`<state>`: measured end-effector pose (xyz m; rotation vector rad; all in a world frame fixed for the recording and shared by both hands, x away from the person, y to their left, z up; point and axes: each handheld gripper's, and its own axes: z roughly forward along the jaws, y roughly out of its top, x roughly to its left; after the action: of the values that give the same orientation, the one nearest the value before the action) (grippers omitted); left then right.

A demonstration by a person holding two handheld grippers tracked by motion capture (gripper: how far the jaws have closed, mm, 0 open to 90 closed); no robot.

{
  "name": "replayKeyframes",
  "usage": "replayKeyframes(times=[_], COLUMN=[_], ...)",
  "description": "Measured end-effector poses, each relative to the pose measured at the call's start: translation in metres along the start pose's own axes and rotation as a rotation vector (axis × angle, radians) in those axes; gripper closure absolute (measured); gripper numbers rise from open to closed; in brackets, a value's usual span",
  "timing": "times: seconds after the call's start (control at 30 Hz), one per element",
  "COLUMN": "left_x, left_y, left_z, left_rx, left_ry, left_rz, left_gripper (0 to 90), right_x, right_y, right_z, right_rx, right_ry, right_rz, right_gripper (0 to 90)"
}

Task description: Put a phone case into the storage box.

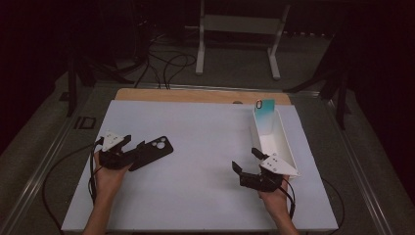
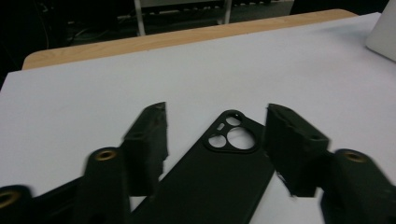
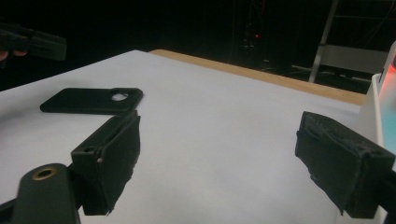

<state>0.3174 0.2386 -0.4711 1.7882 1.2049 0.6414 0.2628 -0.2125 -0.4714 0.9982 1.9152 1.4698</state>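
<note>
1. One flat black phone case with round camera cut-outs at one end lies on the white table sheet, in the left half of the table, with its cut-out end pointing away from the person

2. The left gripper is held low at the near end of the case; in the left gripper view the case runs up between the two black jaws, which flank it on either side

3. Those jaws stand partly apart: a strip of white sheet shows between the left jaw and the case's edge, while the right jaw sits just beside the other edge, and whether it touches cannot be told. The case is not pinched

4. The right gripper is held low in the right half of the table, well apart from the case, its jaws spread wide with bare white sheet between them, holding nothing

5. In the right gripper view the case lies flat farther off at the left, beyond the gripper's own jaws

6. One long white open-topped tray stands just beside the right gripper, running away from the person

7. One teal card with a small ring at its top stands upright at the tray's far end

8. Two hands come in from the near edge, one on each gripper; two grippers, one case, one tray and one card are on or over the sheet

9. A strip of bare wooden tabletop shows beyond the far edge of the sheet
</note>
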Motion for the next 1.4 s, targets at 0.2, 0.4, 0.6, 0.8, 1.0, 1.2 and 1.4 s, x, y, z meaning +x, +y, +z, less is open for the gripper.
replayKeyframes(times=[0.2,0.4,0.6,0.8,1.0,1.2,1.4], left_x=[0.008,0.013,0.017,0.02,0.023,0.026,0.028], left_y=[-0.001,-0.005,-0.008,-0.012,-0.016,-0.021,-0.021], left_z=[0.01,0.024,0.034,0.042,0.05,0.057,0.059], left_rx=[0.032,0.072,0.11,0.141,0.174,0.222,0.229], left_ry=[-0.012,-0.01,-0.006,0.002,0.008,0.016,0.021], left_rz=[-0.014,-0.037,-0.044,-0.046,-0.049,-0.056,-0.065], left_gripper=[63.8,79.1,89.3,89.7,89.7,89.7,89.6], right_x=[0.0,0.0,0.0,-0.001,0.0,-0.001,-0.001], right_y=[0.0,0.0,0.0,0.0,-0.001,-0.001,-0.001], right_z=[0.0,0.0,0.0,0.0,0.0,0.0,0.0], right_rx=[-0.002,0.003,0.0,0.001,0.004,0.003,0.006], right_ry=[0.001,0.005,0.002,0.001,0.005,0.002,0.004], right_rz=[0.0,0.001,0.0,0.0,-0.002,0.0,-0.003], right_gripper=[13.9,13.9,13.9,13.9,13.9,13.9,13.9])
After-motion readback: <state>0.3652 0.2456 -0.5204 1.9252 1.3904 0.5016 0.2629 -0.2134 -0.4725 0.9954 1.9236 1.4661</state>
